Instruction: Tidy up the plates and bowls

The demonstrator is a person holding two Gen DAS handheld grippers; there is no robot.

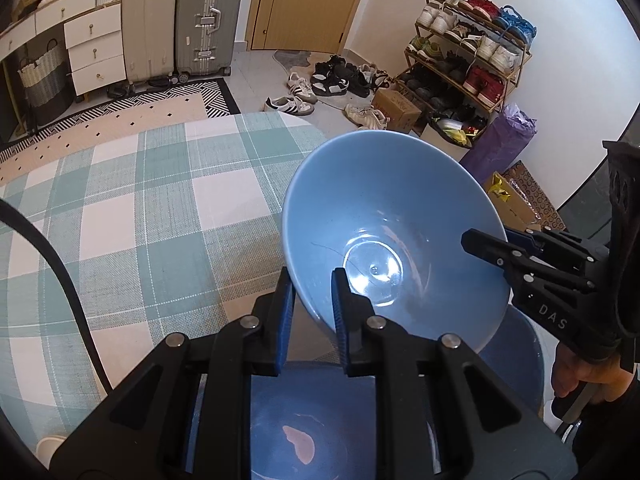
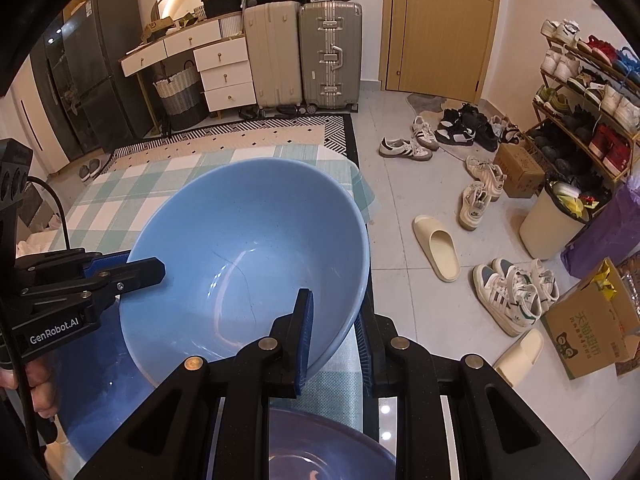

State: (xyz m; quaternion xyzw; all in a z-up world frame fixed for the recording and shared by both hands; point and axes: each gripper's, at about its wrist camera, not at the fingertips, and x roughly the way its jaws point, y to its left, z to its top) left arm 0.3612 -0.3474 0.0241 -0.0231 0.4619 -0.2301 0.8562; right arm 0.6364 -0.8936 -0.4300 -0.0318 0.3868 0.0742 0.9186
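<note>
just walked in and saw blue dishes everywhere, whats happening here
A person holds a two-finger gripper in each hand, and both are clamped on the rim of one light blue bowl. The left gripper pinches its near edge and the right gripper the opposite side. The bowl is tilted, raised above the checked tablecloth. A darker blue plate lies below it.

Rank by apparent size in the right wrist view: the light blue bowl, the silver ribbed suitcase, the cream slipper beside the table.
1. Light blue bowl, largest, though nearness to the camera inflates it.
2. Silver ribbed suitcase.
3. Cream slipper, smallest.
</note>
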